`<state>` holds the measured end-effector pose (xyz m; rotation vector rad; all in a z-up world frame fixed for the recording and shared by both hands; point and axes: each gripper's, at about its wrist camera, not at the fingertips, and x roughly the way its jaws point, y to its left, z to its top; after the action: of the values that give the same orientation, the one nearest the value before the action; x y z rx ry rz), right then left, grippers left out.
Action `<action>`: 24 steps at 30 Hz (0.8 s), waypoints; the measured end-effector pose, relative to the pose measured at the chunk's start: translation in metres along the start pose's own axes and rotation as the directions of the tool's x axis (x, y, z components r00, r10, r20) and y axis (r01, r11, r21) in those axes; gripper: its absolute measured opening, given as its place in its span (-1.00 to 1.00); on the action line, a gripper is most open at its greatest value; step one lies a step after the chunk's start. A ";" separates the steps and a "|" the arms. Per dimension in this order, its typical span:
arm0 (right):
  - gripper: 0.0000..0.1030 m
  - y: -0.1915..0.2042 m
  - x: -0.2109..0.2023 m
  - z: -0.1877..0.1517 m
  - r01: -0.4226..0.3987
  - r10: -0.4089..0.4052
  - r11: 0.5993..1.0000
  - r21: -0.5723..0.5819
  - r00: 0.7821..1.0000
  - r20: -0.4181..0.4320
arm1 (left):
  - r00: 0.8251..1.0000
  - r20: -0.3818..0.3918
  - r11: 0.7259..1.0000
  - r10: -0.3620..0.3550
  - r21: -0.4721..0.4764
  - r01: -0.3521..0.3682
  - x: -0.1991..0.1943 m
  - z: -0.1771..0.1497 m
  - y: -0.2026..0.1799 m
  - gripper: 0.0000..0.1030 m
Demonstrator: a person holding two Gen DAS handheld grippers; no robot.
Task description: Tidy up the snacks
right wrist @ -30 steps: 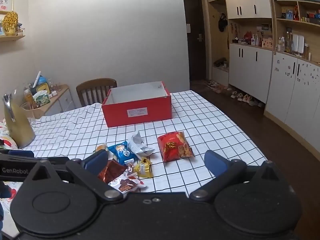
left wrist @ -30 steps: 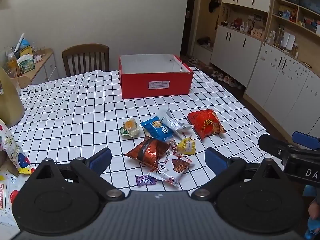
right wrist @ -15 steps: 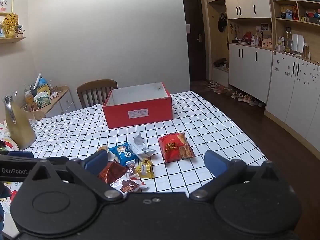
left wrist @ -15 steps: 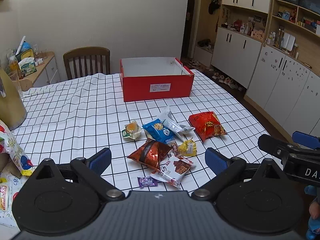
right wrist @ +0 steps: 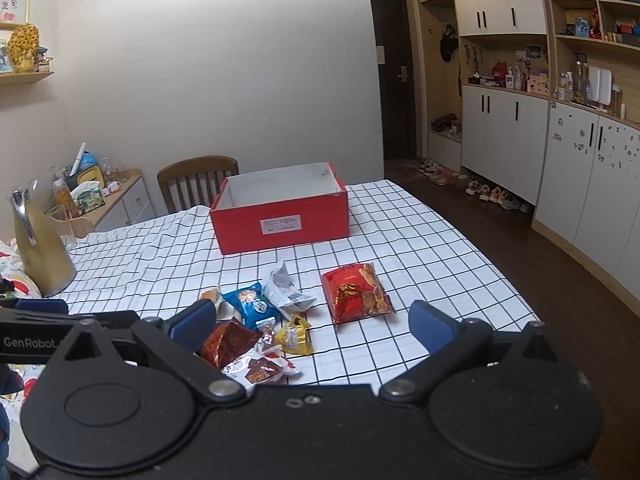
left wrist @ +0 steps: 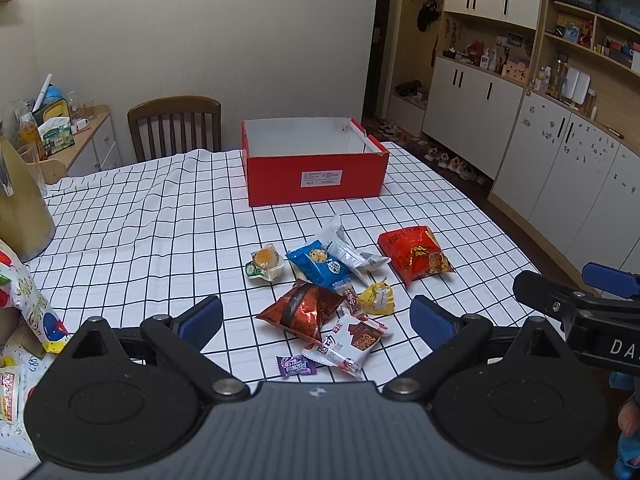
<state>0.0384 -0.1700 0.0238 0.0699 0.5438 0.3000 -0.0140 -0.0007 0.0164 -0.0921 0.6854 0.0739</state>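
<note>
Red box (left wrist: 314,178) stood open-topped at the far side of the checked cloth (left wrist: 160,224), white inside, nothing seen in it from either view. Chair (left wrist: 175,128) behind it, against the wall.

Snacks lay in a loose cluster on the cloth, well short of the box:
- red bag (left wrist: 414,254), rightmost, apart from the rest
- white pack (left wrist: 346,250), overlapping the blue pack (left wrist: 320,266)
- clear cake wrap (left wrist: 265,265), leftmost, just beside the blue pack
- copper bag (left wrist: 304,310), nearer the cameras
- yellow pack (left wrist: 378,299), just right of a thin bar (left wrist: 350,295)
- white wafer pack (left wrist: 346,344), touching the copper bag's near corner
- purple candy (left wrist: 295,365), nearest, just left of the wafer pack

Left gripper (left wrist: 316,320) hovered over the near table edge, jaws spread wide, nothing between the blue pads (left wrist: 200,317); copper bag and wafer pack framed in the gap. Right gripper (right wrist: 312,326) likewise wide apart and empty, held to the right of the left one; the red bag sat in its gap, cluster toward its left pad. Each gripper showed at the edge of the other's view.

Yellow jug (right wrist: 38,256) stood at the left edge of the table. Cabinets (right wrist: 520,148) lined the right wall
</note>
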 end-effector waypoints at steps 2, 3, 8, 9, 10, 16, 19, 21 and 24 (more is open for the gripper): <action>0.99 0.002 -0.001 0.000 0.001 -0.001 1.000 -0.013 1.000 0.010 | 1.000 0.004 1.000 0.001 0.002 -0.001 -0.001 0.000 0.000 0.95; 0.99 0.003 -0.002 0.000 0.004 -0.003 1.000 -0.021 1.000 0.016 | 1.000 0.006 1.000 -0.001 0.003 0.001 -0.002 0.000 0.000 0.95; 0.99 0.004 -0.005 0.002 0.002 -0.001 0.999 -0.033 0.999 0.034 | 1.000 0.012 1.000 0.002 -0.001 -0.002 -0.002 0.001 0.000 0.95; 0.99 0.004 -0.005 0.002 0.002 -0.001 0.999 -0.032 0.999 0.034 | 1.000 0.012 1.000 0.003 -0.002 -0.003 -0.002 0.001 0.001 0.95; 0.99 0.004 -0.004 0.002 0.002 -0.001 1.000 -0.030 0.999 0.033 | 1.000 0.013 1.000 0.004 -0.003 -0.004 -0.001 0.001 0.001 0.95; 0.99 0.005 -0.003 0.002 -0.009 0.010 0.999 -0.038 0.999 0.032 | 1.000 0.011 1.000 0.000 -0.011 0.000 0.000 0.001 0.002 0.95; 0.99 0.005 -0.002 0.003 -0.011 0.012 0.999 -0.038 1.000 0.029 | 1.000 0.013 1.000 0.000 -0.010 0.000 0.000 0.001 0.003 0.95; 0.99 0.004 -0.002 0.003 -0.013 0.014 0.999 -0.033 1.000 0.027 | 1.000 0.017 1.000 0.003 -0.007 -0.003 0.000 0.001 0.003 0.95; 0.98 0.003 -0.002 0.003 -0.014 0.015 0.999 -0.031 1.000 0.027 | 1.000 0.019 1.000 0.003 -0.006 -0.003 0.001 0.001 0.003 0.95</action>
<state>0.0377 -0.1679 0.0275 0.0476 0.5120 0.3211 -0.0132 0.0021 0.0165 -0.0960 0.6664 0.0799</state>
